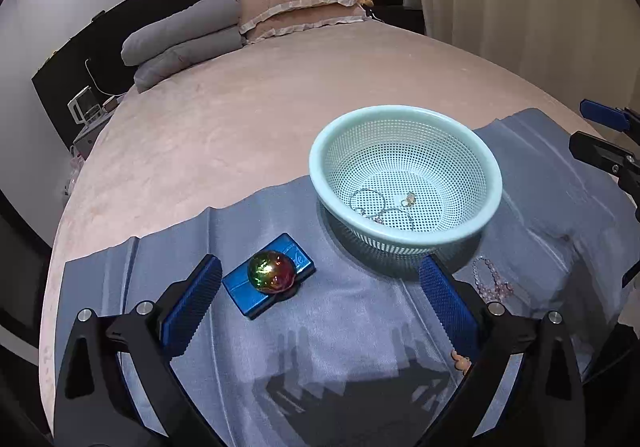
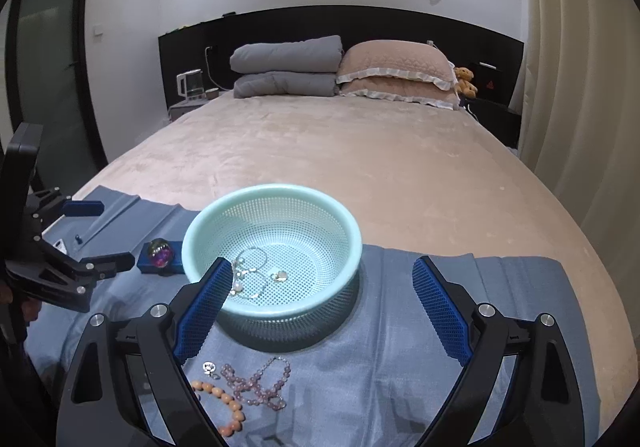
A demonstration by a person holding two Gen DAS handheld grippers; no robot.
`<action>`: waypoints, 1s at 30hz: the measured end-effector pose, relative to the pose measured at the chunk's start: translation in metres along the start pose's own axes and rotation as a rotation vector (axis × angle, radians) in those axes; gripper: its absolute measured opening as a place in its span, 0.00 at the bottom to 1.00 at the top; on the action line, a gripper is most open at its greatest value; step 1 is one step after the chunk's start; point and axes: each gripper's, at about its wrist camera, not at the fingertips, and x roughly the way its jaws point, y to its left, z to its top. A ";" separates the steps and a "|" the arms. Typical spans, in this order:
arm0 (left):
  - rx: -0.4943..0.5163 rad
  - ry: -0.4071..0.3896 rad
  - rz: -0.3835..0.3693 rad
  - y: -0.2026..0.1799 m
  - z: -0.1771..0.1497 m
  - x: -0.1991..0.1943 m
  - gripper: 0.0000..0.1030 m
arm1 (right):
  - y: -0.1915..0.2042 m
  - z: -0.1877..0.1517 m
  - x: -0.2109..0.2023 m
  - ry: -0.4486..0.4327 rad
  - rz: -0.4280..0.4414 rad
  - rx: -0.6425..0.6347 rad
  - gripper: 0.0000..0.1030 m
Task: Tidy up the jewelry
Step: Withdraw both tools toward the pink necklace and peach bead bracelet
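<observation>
Pink plush bed (image 2: 360,167) carries everything; no desk in view. A blue-grey cloth (image 2: 400,367) is spread over its near end, creased in long folds.

On the cloth stands a mint-green perforated basket (image 2: 200,235). Inside it lie thin silver hoops (image 2: 252,267) and a small ring-like piece (image 2: 279,276); finer detail is too small to tell.

Left of the basket: a blue box (image 1: 264,289) with an iridescent ball (image 1: 271,271) resting on top.

Still on the cloth, in front of the basket: a pink bead necklace (image 2: 256,383), an orange bead strand (image 2: 224,403) touching it, and a small silver piece (image 2: 208,367) just beside both.

Right gripper (image 2: 320,311): jaws spread wide, holding nothing. It points at the basket; the loose beads lie below and left of the jaw gap, near the left finger.

Left gripper (image 1: 320,299): jaws spread, empty, over bare cloth between box and basket.

Judgement: step in hand is picking the next loose piece, probably the pink necklace. To do it well, bring the right gripper back and down, centre the jaws over the bunched part of the strand, and close there so that no loop trails. Keep the pads clear of the orange strand, or both may lift together. Avoid pinching a fold of cloth.
</observation>
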 end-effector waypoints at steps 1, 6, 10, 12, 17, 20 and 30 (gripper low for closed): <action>0.006 0.003 0.000 -0.002 -0.002 -0.002 0.94 | 0.001 -0.002 -0.003 0.001 -0.001 -0.002 0.85; 0.034 0.016 -0.010 -0.017 -0.014 -0.011 0.94 | 0.002 -0.013 -0.009 0.026 0.002 -0.004 0.85; 0.056 0.040 -0.021 -0.028 -0.024 -0.008 0.94 | 0.004 -0.025 -0.012 0.045 -0.002 -0.011 0.85; 0.063 0.044 -0.039 -0.034 -0.029 -0.006 0.94 | 0.003 -0.032 -0.012 0.059 -0.002 -0.007 0.85; 0.132 0.080 -0.061 -0.056 -0.046 0.007 0.94 | -0.004 -0.048 -0.004 0.108 -0.008 0.004 0.85; 0.159 0.100 -0.101 -0.069 -0.057 0.016 0.94 | -0.008 -0.058 0.004 0.139 -0.005 0.014 0.85; 0.210 0.163 -0.176 -0.100 -0.087 0.048 0.94 | -0.006 -0.087 0.044 0.240 0.021 0.019 0.85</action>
